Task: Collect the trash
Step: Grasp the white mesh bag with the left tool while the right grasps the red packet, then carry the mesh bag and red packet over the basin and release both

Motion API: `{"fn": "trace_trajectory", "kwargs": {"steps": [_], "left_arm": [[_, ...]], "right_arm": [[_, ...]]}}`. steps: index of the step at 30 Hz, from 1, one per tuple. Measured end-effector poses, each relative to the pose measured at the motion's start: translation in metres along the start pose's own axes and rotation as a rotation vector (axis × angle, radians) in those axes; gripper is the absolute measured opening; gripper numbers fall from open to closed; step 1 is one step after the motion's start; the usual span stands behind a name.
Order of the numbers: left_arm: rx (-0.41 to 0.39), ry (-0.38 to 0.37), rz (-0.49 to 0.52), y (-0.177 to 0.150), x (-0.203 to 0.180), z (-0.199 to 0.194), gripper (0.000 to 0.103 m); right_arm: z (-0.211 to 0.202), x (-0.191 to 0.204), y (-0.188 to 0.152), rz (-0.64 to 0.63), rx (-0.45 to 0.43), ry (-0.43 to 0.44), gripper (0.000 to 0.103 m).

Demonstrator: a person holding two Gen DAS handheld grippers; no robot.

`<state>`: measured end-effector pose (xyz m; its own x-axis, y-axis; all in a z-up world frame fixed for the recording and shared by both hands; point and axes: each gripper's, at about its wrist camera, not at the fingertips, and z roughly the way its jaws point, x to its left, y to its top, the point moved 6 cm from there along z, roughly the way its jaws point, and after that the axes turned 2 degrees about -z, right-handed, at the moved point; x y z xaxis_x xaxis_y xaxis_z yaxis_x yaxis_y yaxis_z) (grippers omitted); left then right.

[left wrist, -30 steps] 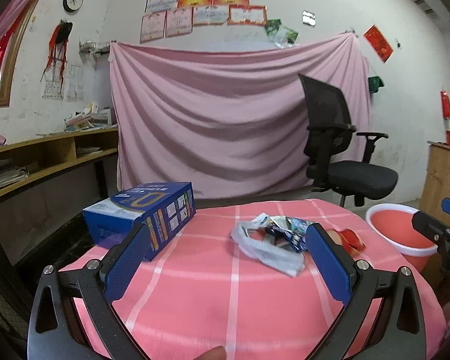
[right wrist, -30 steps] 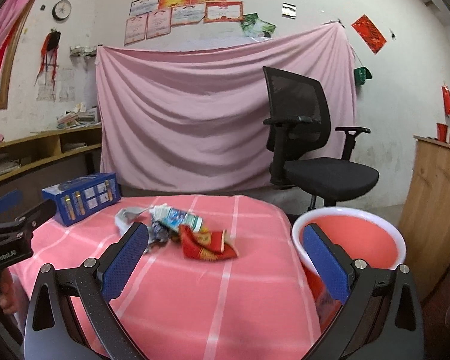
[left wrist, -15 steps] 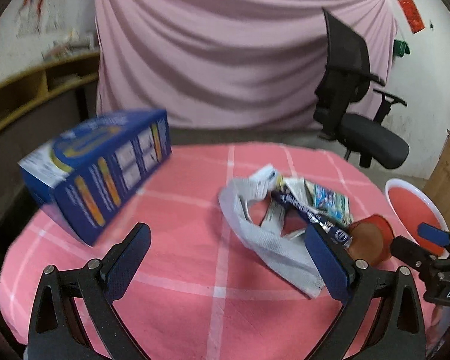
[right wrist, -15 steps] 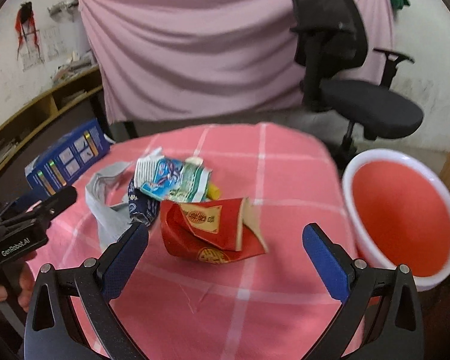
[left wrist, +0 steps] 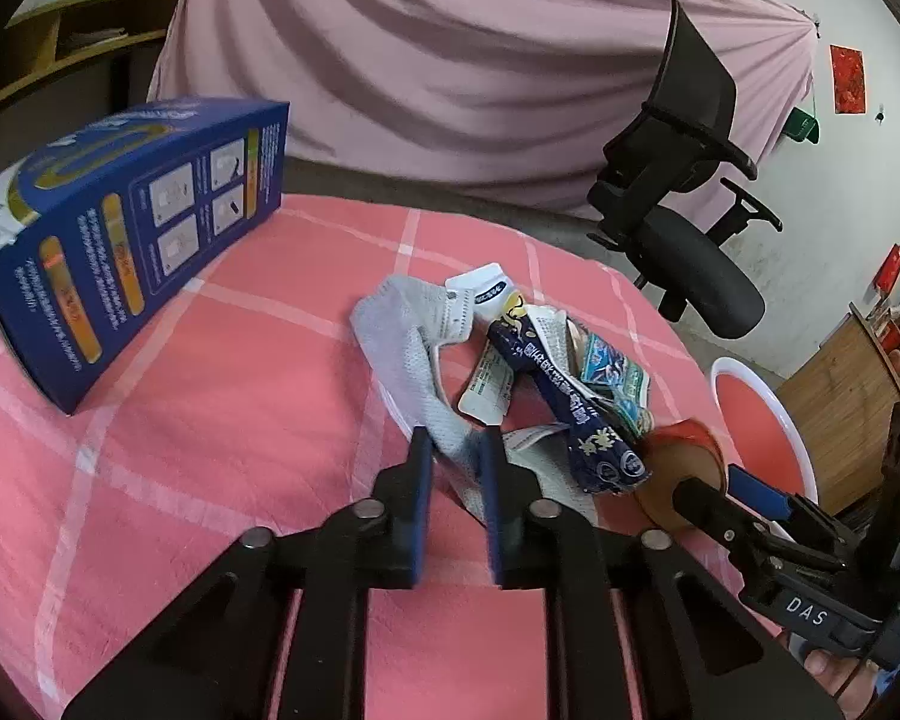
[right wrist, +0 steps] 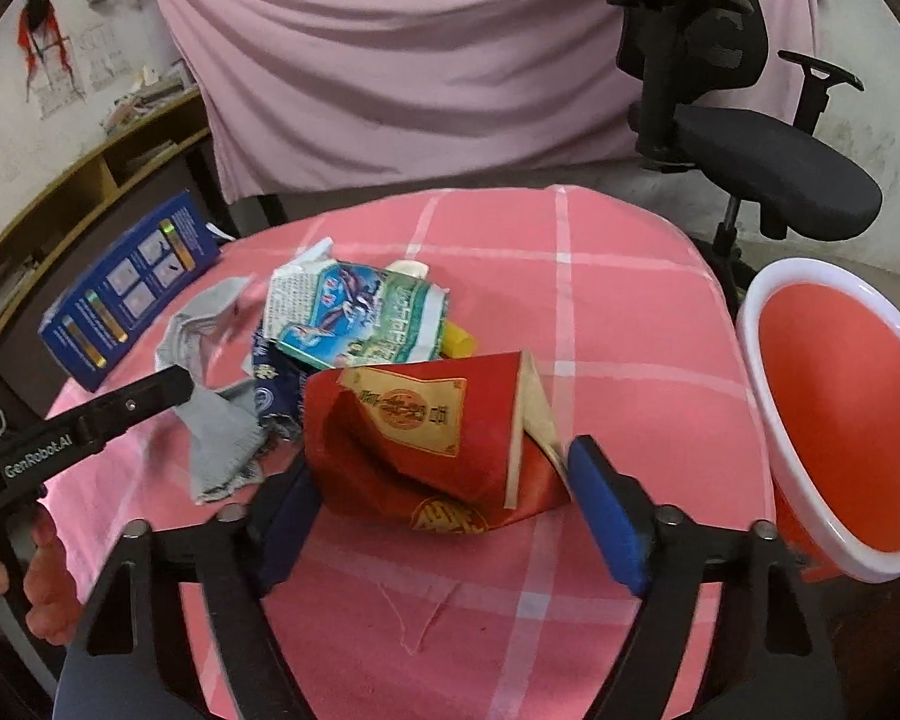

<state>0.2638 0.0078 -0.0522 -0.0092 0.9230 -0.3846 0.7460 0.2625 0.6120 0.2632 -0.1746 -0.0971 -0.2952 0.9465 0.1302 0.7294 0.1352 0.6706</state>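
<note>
Trash lies heaped mid-table on the pink checked tablecloth (right wrist: 630, 312). The left gripper (left wrist: 455, 450) has just been closing, jaws narrow, pinching the grey sock (left wrist: 402, 354). The right gripper (right wrist: 444, 474) has just been closing too, its jaws hugging the crumpled red packet (right wrist: 426, 438). At three o'clock of the heap stands the red basin (right wrist: 840, 396); at nine o'clock, a blue box (left wrist: 120, 228).

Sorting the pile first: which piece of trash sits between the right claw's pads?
The crumpled red paper box; the grey cloth and green-blue carton lie farther back.
</note>
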Motion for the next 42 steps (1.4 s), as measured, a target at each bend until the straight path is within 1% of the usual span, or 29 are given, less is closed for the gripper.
{"fn": "trace_trajectory", "kwargs": {"steps": [2, 6, 8, 12, 15, 16, 19, 21, 24, 25, 26, 29, 32, 34, 37, 39, 41, 42], "left_arm": [[-0.019, -0.004, 0.005, 0.000, -0.002, -0.007, 0.006], [-0.077, -0.002, 0.048, -0.005, -0.010, -0.026, 0.003], [-0.117, 0.000, 0.074, -0.009, -0.016, -0.040, 0.003], [-0.220, 0.009, 0.150, -0.012, -0.041, -0.059, 0.002], [-0.300, 0.015, 0.209, -0.013, -0.065, -0.072, 0.002], [-0.324, 0.018, 0.228, -0.014, -0.073, -0.076, 0.002], [-0.385, 0.017, 0.284, -0.017, -0.096, -0.086, 0.002], [-0.418, 0.006, 0.314, -0.017, -0.111, -0.088, 0.002], [-0.458, -0.032, 0.341, -0.015, -0.137, -0.085, 0.002], [-0.466, -0.048, 0.351, -0.015, -0.146, -0.082, 0.002], [-0.470, -0.064, 0.361, -0.013, -0.155, -0.077, 0.002], [-0.466, -0.133, 0.395, -0.011, -0.188, -0.064, 0.002], [-0.422, -0.207, 0.421, -0.011, -0.224, -0.042, 0.002], [-0.372, -0.252, 0.432, -0.013, -0.248, -0.021, 0.002], [-0.296, -0.292, 0.441, -0.017, -0.278, 0.007, 0.002], [-0.237, -0.305, 0.447, -0.021, -0.293, 0.026, 0.002], [-0.180, -0.308, 0.442, -0.022, -0.304, 0.045, 0.002], [-0.145, -0.308, 0.440, -0.024, -0.308, 0.057, 0.002]], "right_arm": [[-0.003, 0.001, -0.001, 0.006, -0.011, 0.018, 0.059], [-0.009, 0.002, 0.000, 0.015, -0.043, 0.040, 0.059], [-0.016, 0.002, 0.001, 0.021, -0.074, 0.054, 0.059], [-0.036, -0.002, 0.003, 0.039, -0.167, 0.079, 0.059], [-0.057, -0.012, 0.006, 0.057, -0.269, 0.095, 0.059], [-0.061, -0.014, 0.007, 0.060, -0.290, 0.098, 0.059], [-0.082, -0.030, 0.012, 0.099, -0.385, 0.119, 0.059], [-0.092, -0.038, 0.014, 0.102, -0.429, 0.101, 0.059], [-0.114, -0.061, 0.021, 0.124, -0.529, 0.040, 0.059], [-0.119, -0.066, 0.021, 0.131, -0.548, 0.024, 0.059], [-0.126, -0.077, 0.023, 0.142, -0.579, -0.011, 0.059], [-0.142, -0.106, 0.023, 0.159, -0.642, -0.124, 0.059], [-0.144, -0.139, 0.019, 0.203, -0.652, -0.222, 0.059], [-0.142, -0.160, 0.016, 0.237, -0.644, -0.264, 0.059], [-0.138, -0.187, 0.008, 0.283, -0.619, -0.321, 0.059], [-0.131, -0.206, 0.002, 0.317, -0.573, -0.351, 0.059], [-0.126, -0.220, -0.002, 0.342, -0.546, -0.360, 0.059], [-0.125, -0.220, -0.004, 0.349, -0.536, -0.364, 0.059]]}}
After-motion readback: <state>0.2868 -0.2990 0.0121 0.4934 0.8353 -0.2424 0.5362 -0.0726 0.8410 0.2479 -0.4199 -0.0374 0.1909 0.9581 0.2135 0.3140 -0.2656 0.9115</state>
